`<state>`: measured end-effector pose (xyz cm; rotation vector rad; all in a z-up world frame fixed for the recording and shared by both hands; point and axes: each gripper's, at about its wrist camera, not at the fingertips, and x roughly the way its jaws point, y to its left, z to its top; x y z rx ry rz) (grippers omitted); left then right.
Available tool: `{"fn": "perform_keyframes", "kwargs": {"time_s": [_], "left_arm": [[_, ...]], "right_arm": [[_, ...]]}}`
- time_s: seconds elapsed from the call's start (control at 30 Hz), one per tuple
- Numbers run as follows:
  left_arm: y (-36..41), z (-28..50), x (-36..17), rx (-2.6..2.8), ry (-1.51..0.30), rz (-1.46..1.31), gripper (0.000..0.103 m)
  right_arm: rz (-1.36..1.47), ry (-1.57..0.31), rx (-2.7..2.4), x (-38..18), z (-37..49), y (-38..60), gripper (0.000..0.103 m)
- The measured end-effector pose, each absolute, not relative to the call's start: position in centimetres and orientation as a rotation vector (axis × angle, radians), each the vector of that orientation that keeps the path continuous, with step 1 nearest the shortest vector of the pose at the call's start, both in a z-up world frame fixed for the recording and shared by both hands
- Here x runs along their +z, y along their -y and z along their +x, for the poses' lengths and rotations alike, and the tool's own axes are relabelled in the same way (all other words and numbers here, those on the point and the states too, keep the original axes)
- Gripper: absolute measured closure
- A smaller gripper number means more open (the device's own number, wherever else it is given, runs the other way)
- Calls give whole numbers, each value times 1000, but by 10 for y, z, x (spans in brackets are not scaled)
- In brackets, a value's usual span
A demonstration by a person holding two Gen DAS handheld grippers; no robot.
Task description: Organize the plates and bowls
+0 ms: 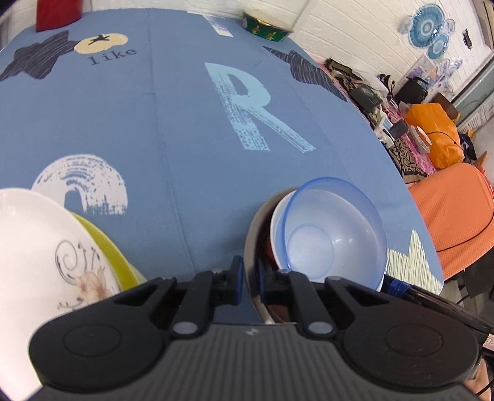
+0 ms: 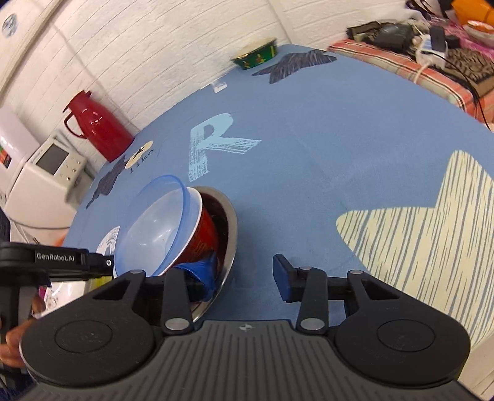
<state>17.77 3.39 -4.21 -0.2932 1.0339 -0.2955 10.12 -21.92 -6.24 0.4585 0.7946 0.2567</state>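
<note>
The left gripper (image 1: 248, 279) has its jaws pinched onto the near rim of a metal bowl (image 1: 253, 228). The right gripper (image 2: 247, 277) has its jaws spread wide, one finger reaching inside that same metal bowl, the other over bare cloth. Three bowls sit nested and tilted: the metal bowl outermost, a red bowl with a white inside (image 2: 203, 240) within it, and a clear blue plastic bowl (image 1: 335, 234) innermost. To the left are two plates, a white plate with a swirl pattern (image 1: 37, 246) lying on a yellow-green plate (image 1: 108, 250). One green patterned bowl (image 1: 267, 26) stands alone at the far edge of the blue tablecloth (image 1: 173, 123), near one red thermos (image 2: 102, 126). The middle of the cloth lies open.
</note>
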Motion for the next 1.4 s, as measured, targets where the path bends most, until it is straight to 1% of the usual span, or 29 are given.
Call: {"fn": "perform_keyframes", "kwargs": {"time_s": [0.13,0.2,0.3,0.37,0.47,0.67,0.8,1.0,1.13,1.4], "left_arm": [[-35,176,-42,-289,-1033,-304,96],[-35,175,-42,-286,-1032,-309,96],[-35,174,-42,-280,-1028,-309,96],[-34,173,-42,-277,-1027,-303,97],[-31,172,-41,-278,-1021,-293,103],[-36,171,-39,-269,-1022,-308,103],[-46,172,-41,-270,-1039,-341,103],[-55,172,-35,-233,-1017,-326,103],[-61,173,-39,-226,-1029,-335,103],[-61,173,-39,-234,-1026,-340,103]], "right_arm": [[421,-809,279,-59,103,217,82],[414,-828,295,-57,106,216,90],[362,-855,314,-51,110,212,95],[371,-897,306,-50,115,212,95],[423,-958,290,-50,121,215,94],[500,-996,332,-55,117,214,94],[494,-998,354,-52,117,209,94],[470,-994,415,-52,122,195,94],[514,-997,421,-55,124,197,94],[577,-1033,376,-56,124,198,91]]}}
